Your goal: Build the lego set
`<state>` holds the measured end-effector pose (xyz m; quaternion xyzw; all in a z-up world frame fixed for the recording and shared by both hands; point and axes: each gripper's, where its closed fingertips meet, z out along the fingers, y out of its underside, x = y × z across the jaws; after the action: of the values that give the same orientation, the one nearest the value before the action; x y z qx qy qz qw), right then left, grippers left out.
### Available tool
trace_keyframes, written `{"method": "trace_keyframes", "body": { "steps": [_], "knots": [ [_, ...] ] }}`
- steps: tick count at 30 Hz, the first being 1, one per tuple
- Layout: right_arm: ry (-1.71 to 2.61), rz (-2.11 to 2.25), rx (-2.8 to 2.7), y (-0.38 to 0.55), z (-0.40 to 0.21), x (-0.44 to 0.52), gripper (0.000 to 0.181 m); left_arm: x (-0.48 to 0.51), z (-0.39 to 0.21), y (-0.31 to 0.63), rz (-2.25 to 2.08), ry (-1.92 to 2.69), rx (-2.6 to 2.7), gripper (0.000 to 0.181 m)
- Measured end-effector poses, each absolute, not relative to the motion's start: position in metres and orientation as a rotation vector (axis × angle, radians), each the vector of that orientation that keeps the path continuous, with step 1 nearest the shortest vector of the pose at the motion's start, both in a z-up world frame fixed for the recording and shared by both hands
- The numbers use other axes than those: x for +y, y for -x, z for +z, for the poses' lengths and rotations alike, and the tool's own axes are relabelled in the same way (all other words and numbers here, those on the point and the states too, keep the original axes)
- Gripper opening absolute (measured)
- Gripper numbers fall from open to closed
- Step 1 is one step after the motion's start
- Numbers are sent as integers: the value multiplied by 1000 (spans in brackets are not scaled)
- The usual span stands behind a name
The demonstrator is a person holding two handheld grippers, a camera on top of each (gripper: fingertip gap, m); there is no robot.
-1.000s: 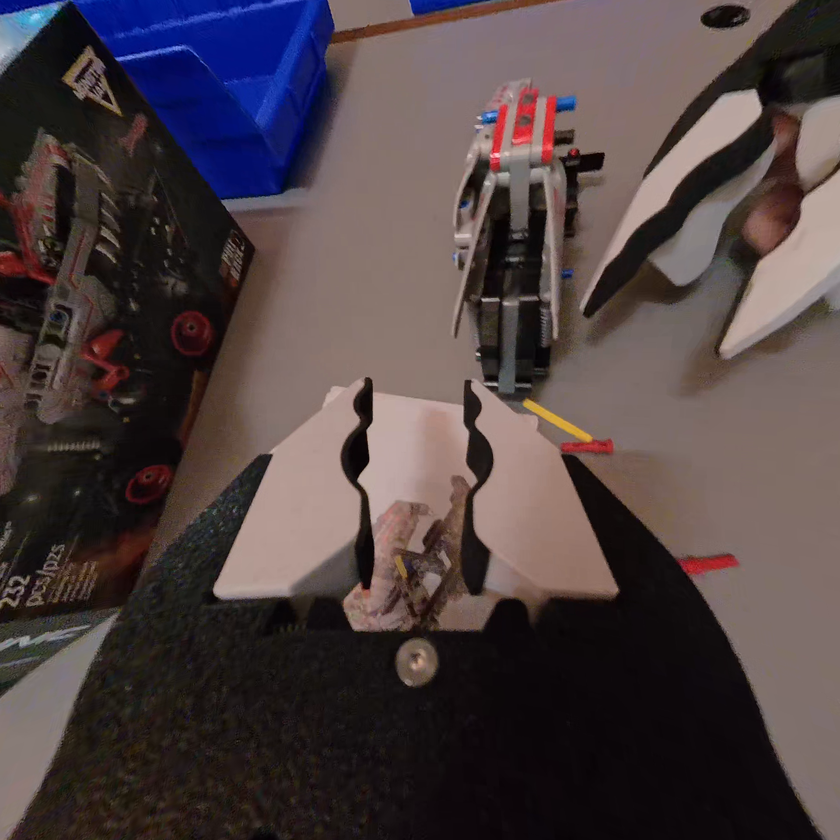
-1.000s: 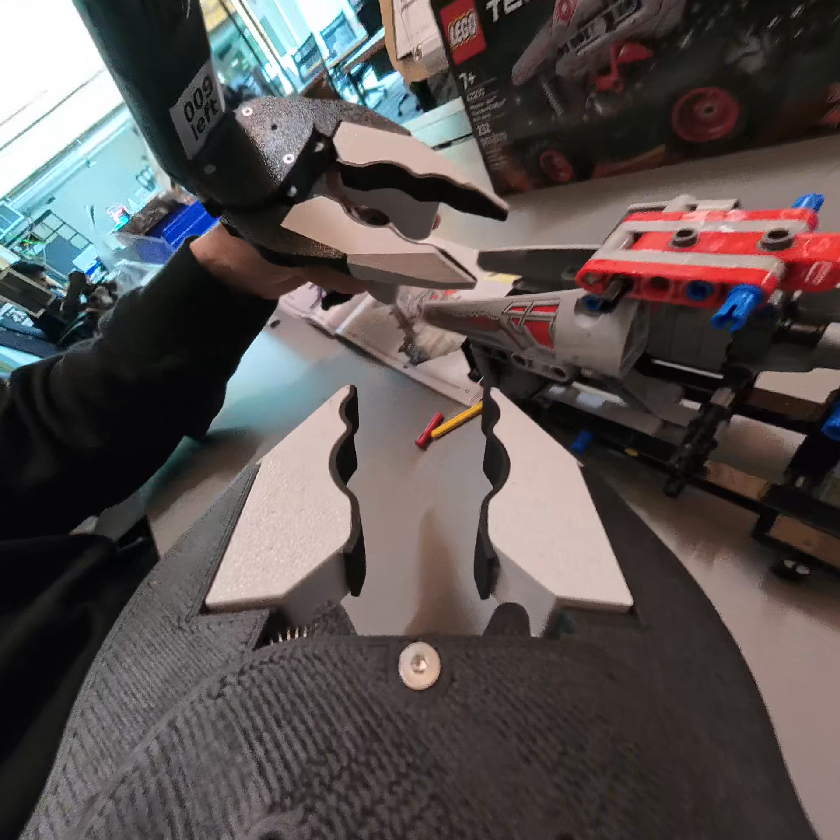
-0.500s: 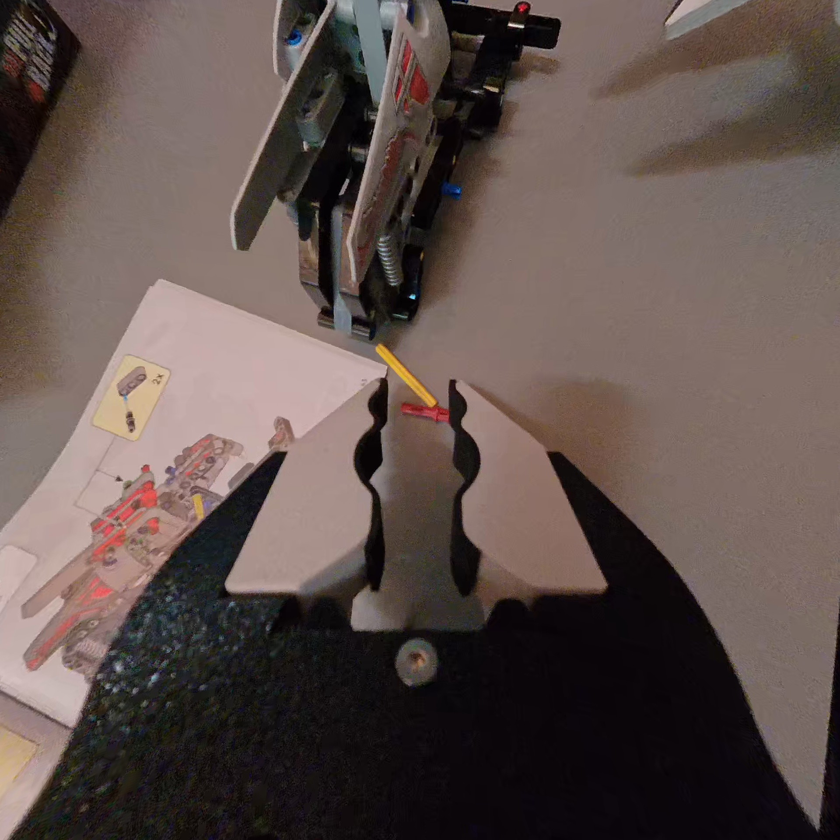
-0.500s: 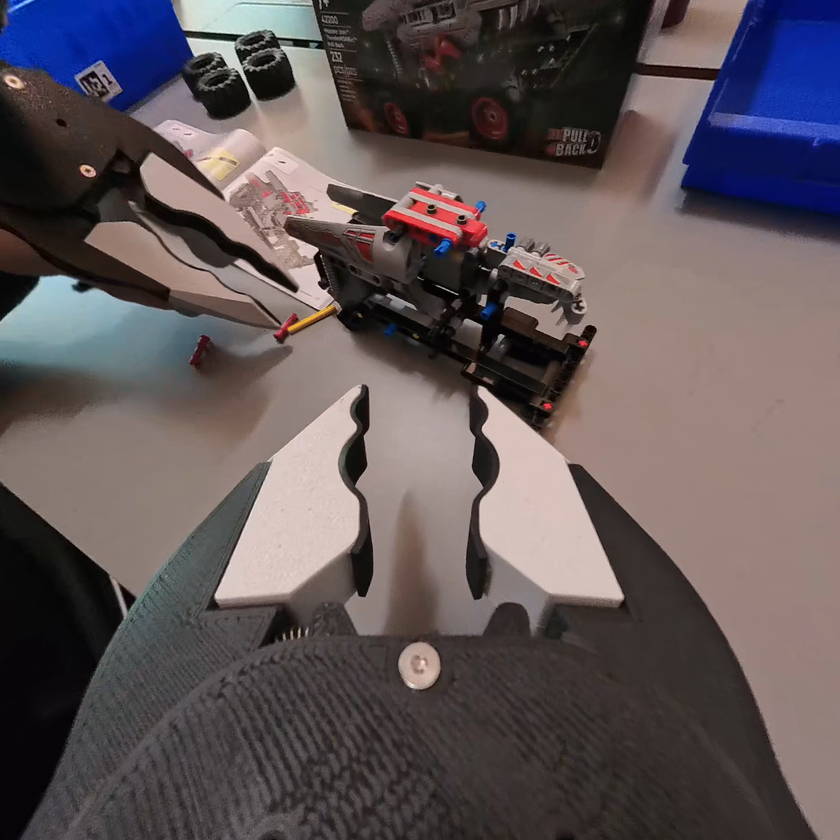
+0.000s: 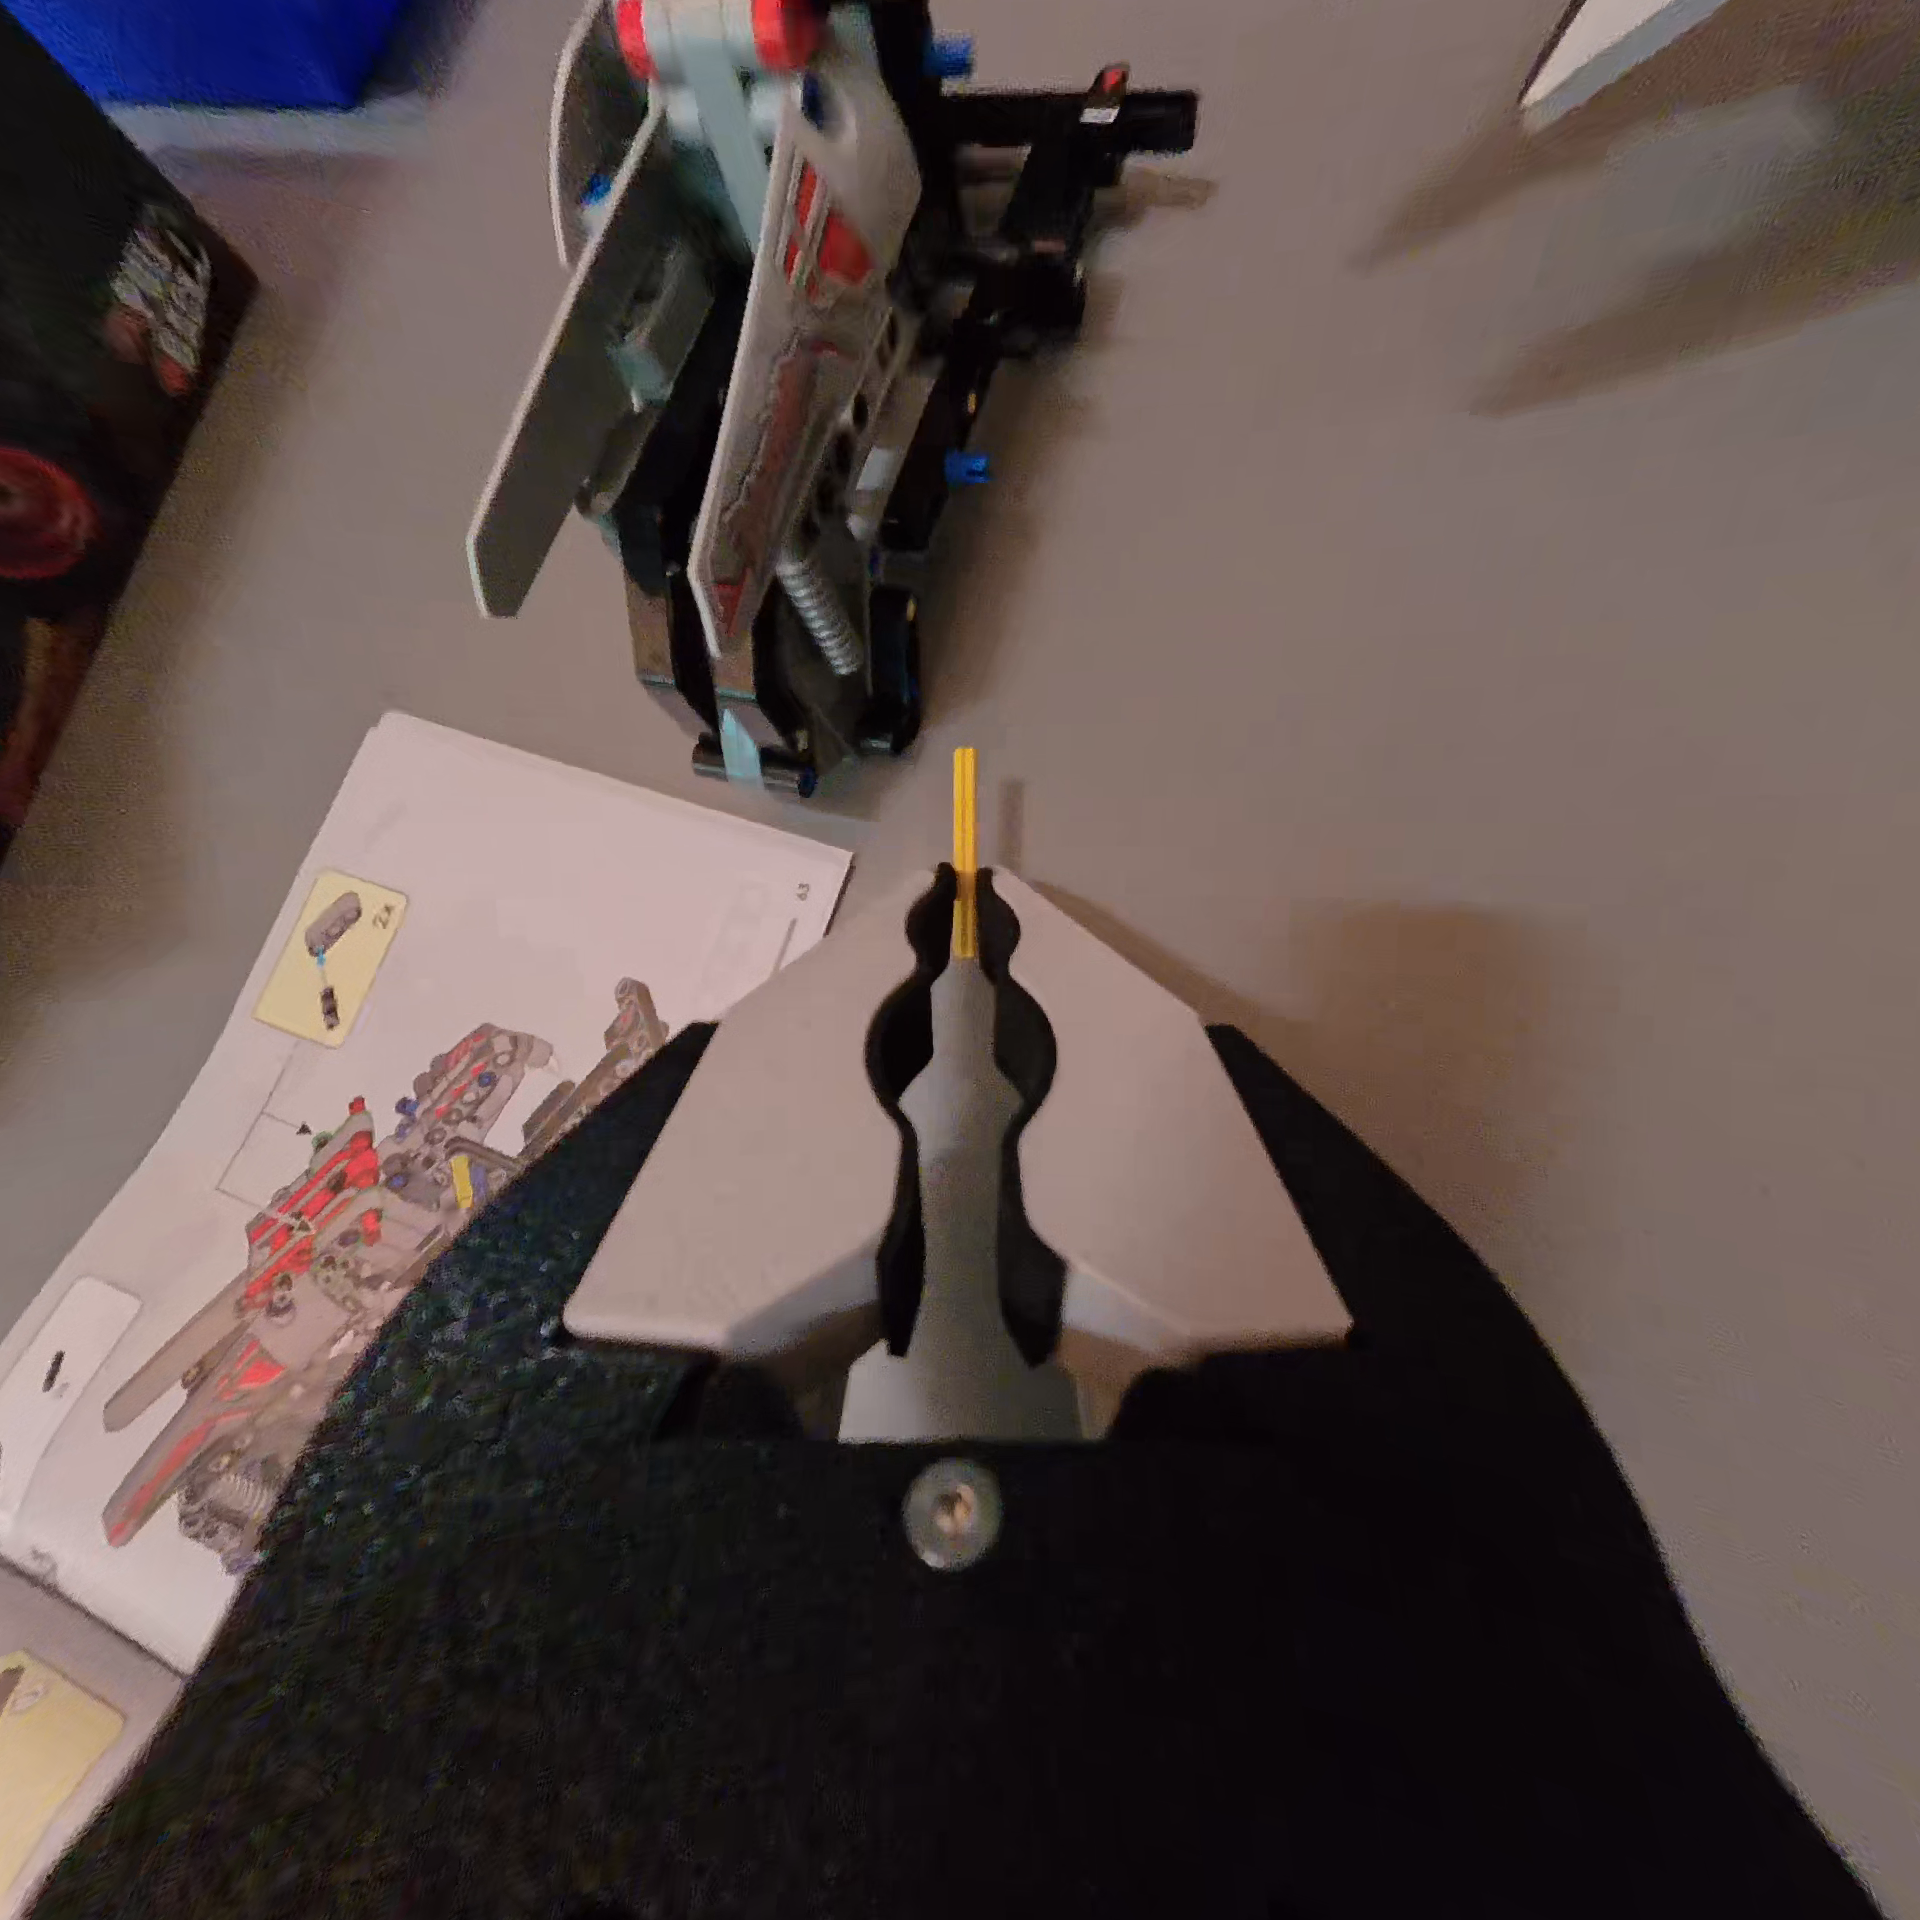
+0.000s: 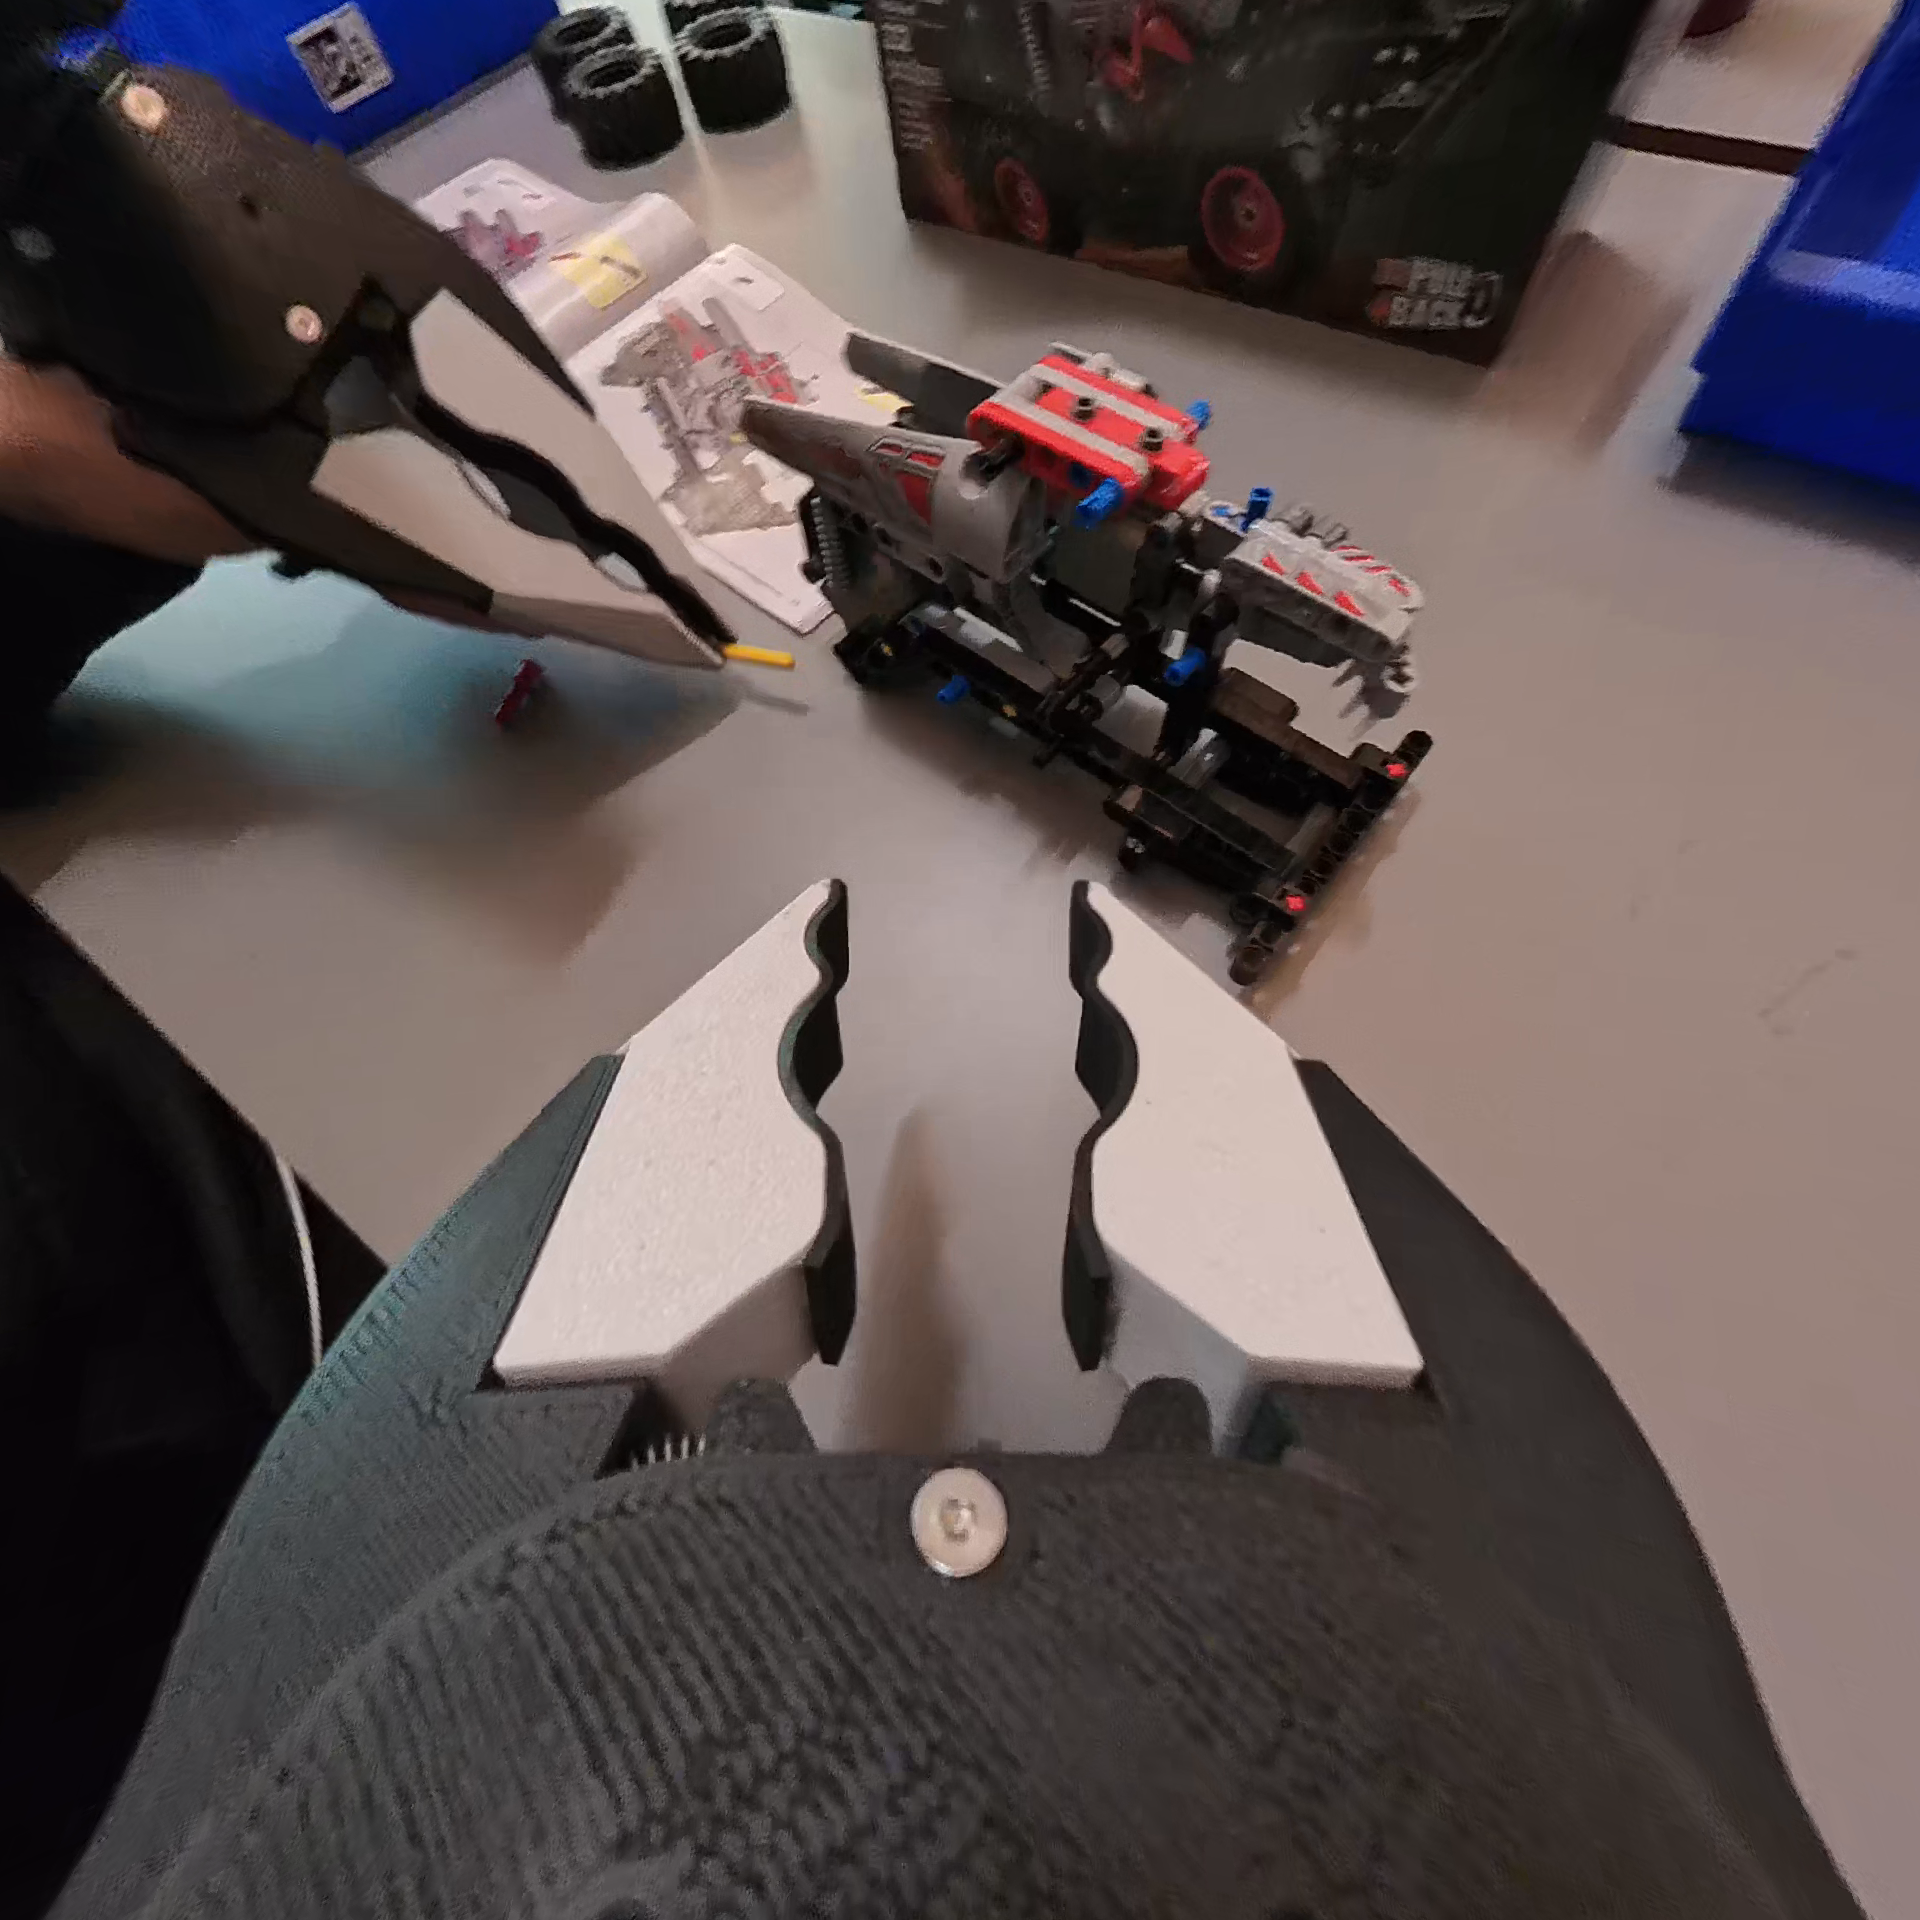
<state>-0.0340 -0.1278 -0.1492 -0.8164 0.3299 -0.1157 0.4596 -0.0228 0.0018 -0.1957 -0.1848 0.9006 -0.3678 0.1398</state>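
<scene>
- My left tool [image 5: 964, 902] is closed on a thin yellow axle [image 5: 964, 821]; the tips pinch its near end and the rest sticks straight out ahead, clear of the desk [image 5: 1455, 727] going by the faint shadow beside it.
- From the right wrist view I see the same left tool [image 6: 717, 649] low over the desk, the yellow axle [image 6: 764, 656] jutting from its tip toward the model.
- My right tool [image 6: 956, 914] is open and empty, its fingers [image 6: 707, 1174] well apart, hovering above bare desk [image 6: 1558, 1143].
- A small red pin [image 6: 518, 692] lies on the desk just beside and under the left tool.
- The open instruction booklet [image 5: 499, 987] lies flat left of the left tool; part of it is hidden under the tool body.
- The half-built lego model [image 5: 769, 395] stands just beyond the axle tip, near but not touching it. Grey side panels, red trim, black frame, a coil spring at the near end.
- In the right wrist view the lego model [image 6: 1122, 623] sits side-on, red block on top, blue pins showing, black frame on the desk.
- Farther back: the dark set box [image 6: 1226, 156] stands upright behind the model.
- Black tyres [image 6: 644, 83] sit in a cluster far left, close to a blue bin [image 6: 312, 62].
- Another blue bin [image 6: 1818, 312] is at the far right edge.
</scene>
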Motion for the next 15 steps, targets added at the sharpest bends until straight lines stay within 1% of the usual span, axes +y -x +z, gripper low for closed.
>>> {"method": "trace_keyframes", "body": {
  "steps": [3,6,8,10,13,15],
  "knots": [
    [2012,-309,646,43,-143,-116,43,-14,-166,41,-1285,330,2552,2],
    [1985,-219,419,67,-135,-88,34,-39,-139,64,-1466,-2,2445,2],
    [1988,-217,331,74,-131,-78,30,-49,-129,71,-1460,-212,2343,2],
    [1984,-181,310,80,-127,-75,33,-56,-128,79,-1413,-402,2283,2],
    [1938,-113,282,91,-119,-71,26,-65,-128,82,-1343,-532,2211,1],
    [1970,-112,290,91,-124,-72,20,-69,-124,81,-1327,-558,2161,1]
  ]
}}
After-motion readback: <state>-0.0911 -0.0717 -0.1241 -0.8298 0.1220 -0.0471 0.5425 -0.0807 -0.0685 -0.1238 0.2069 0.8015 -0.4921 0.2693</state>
